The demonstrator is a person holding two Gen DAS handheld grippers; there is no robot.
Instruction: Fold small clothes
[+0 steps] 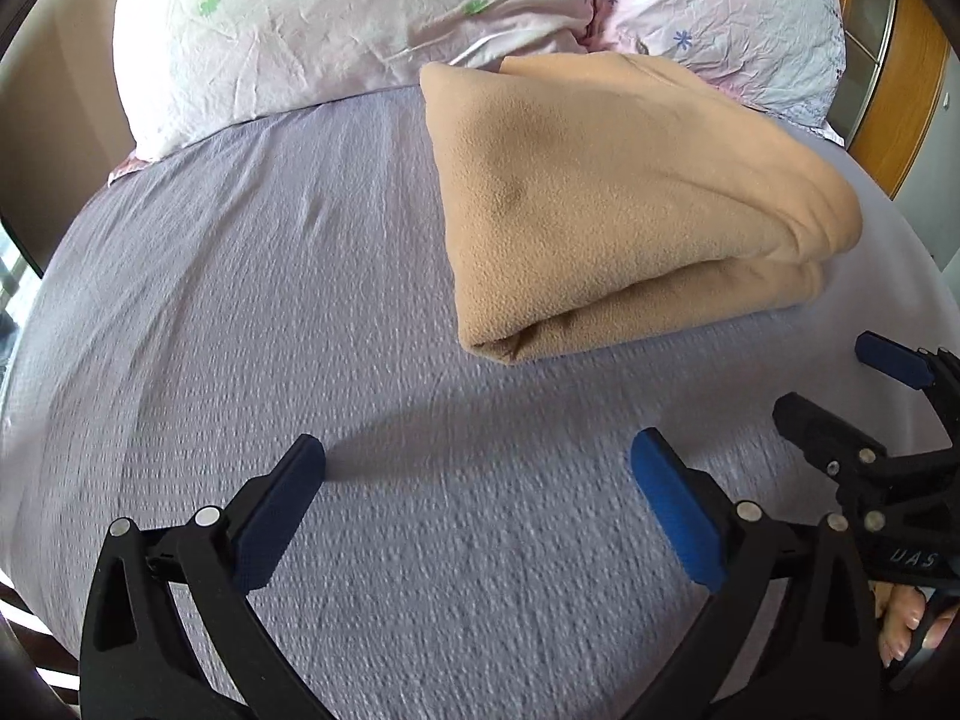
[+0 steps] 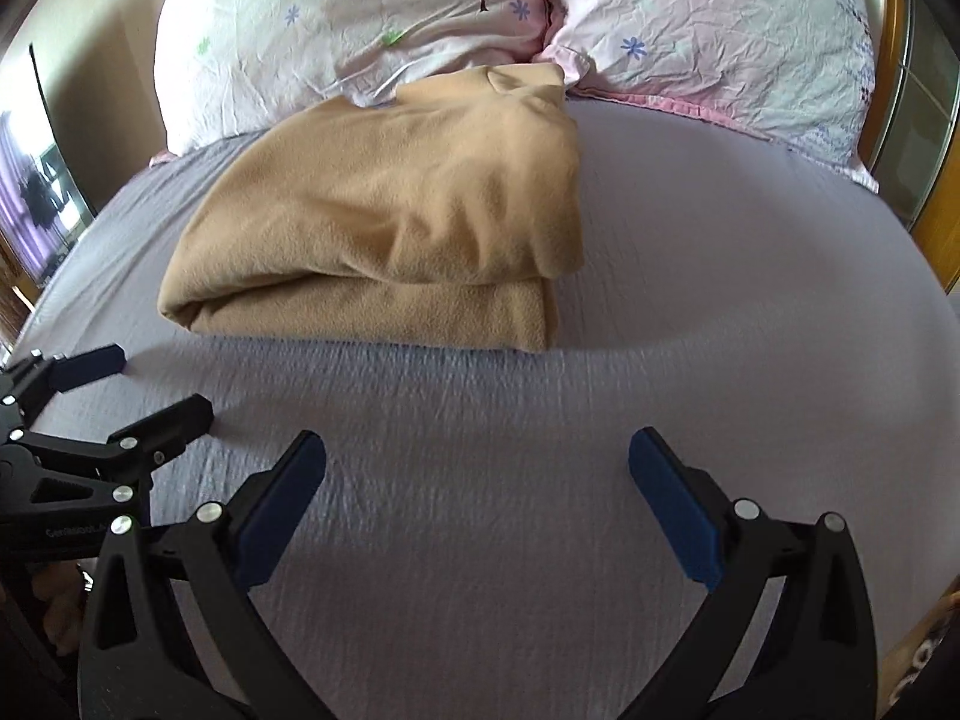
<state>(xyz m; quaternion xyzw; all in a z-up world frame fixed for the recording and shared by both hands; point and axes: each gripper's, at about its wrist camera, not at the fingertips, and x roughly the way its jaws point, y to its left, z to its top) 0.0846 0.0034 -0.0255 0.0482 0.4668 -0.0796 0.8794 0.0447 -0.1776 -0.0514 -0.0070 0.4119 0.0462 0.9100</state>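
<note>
Lavender textured bedsheet (image 1: 300, 300) is covering the bed across both wrist views, with two crumpled floral pillows, a white-pink one (image 1: 336, 18) and a pink-blue one (image 1: 720, 18), lying along the head end and a wooden headboard edge (image 1: 900, 90) showing at the far right.

Over bare sheet the left gripper (image 1: 477, 462) is hovering with its fingers (image 1: 672, 516) spread wide, released and grasping nothing; its blue pads are touching no cloth. Just beside it, the right gripper (image 2: 477, 462) is hanging likewise over bare sheet, its fingers (image 2: 282, 510) splayed apart and holding nothing. Each gripper is appearing at the edge of the other's view, the right one (image 1: 840, 384) low at the right of the left wrist view, the left one (image 2: 156, 384) low at the left of the right wrist view, both with their fingers parted.

Beyond both grippers and apart from them, a tan fleece garment (image 1: 600, 210) is lying folded into a thick bundle on the sheet, its far end touching the pillows where they meet. In the right wrist view its folded layers (image 2: 390, 228) are facing the camera, one stacked on another, with the top layer rumpled. Nothing is standing between the fingers and the garment.
</note>
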